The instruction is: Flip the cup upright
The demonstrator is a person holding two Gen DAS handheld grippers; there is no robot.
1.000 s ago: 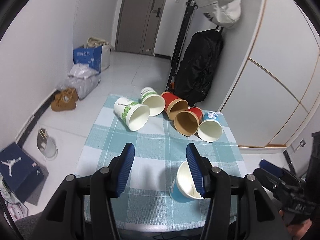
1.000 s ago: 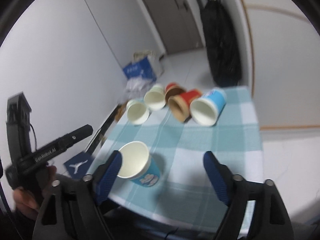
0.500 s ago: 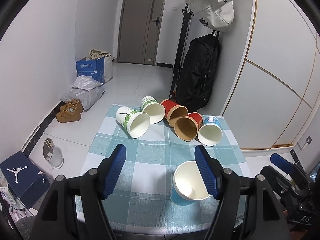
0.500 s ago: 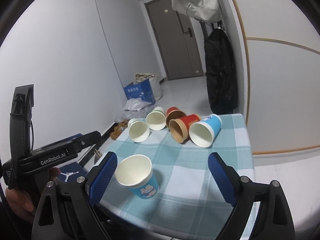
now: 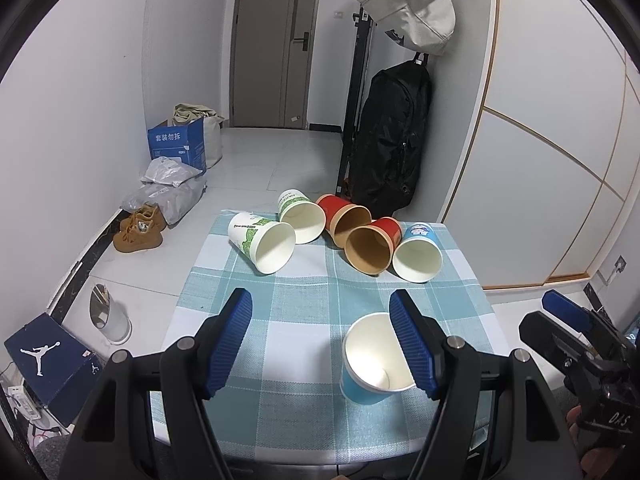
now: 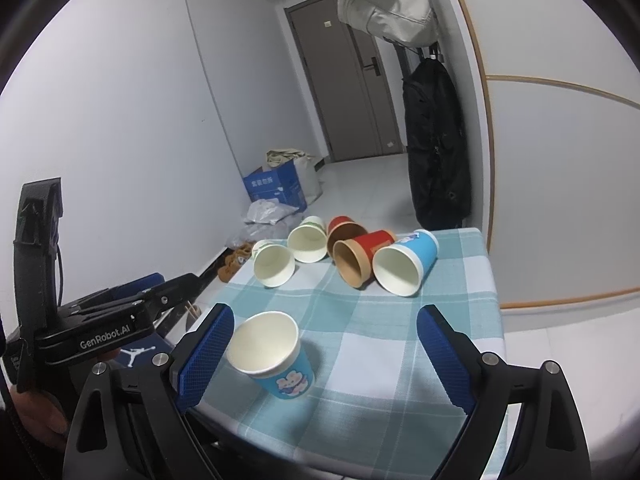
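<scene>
White-walled hallway with a grey door (image 5: 276, 44) at upper centre of the left wrist view, tiled floor below. At far left: dark shoebox (image 5: 44, 364) in the lower left corner, brown shoes (image 5: 140, 228) by the wall, grey bags (image 5: 168, 188) and a blue carton (image 5: 178, 144) further up. Centre of the frame: checked tablecloth (image 5: 304, 308) carrying five tipped cups in a row, mouths toward the camera. Left to right: green-print cup (image 5: 262, 246), second green cup (image 5: 300, 216) touching it, red cup (image 5: 344, 218), second red cup (image 5: 374, 244), blue cup (image 5: 418, 252), each resting against its neighbour. Lower centre: left gripper (image 5: 320, 340), fingers spread wide, nothing between them. Just right of centre at the bottom: upright cup (image 5: 374, 364), blue-sided, white inside, standing on the cloth near the front edge, partly behind the left gripper's right finger (image 5: 412, 348); contact unclear. Above, right of centre: black backpack (image 5: 394, 136) hanging, pale bag (image 5: 412, 4) over it. Far right edge: right gripper (image 5: 576, 344) seen from the side, off the table. Right wrist view confirms right gripper (image 6: 322, 356) wide apart and empty, upright cup (image 6: 276, 356) standing free just inside its left finger (image 6: 204, 356), tipped row further back at centre.
</scene>
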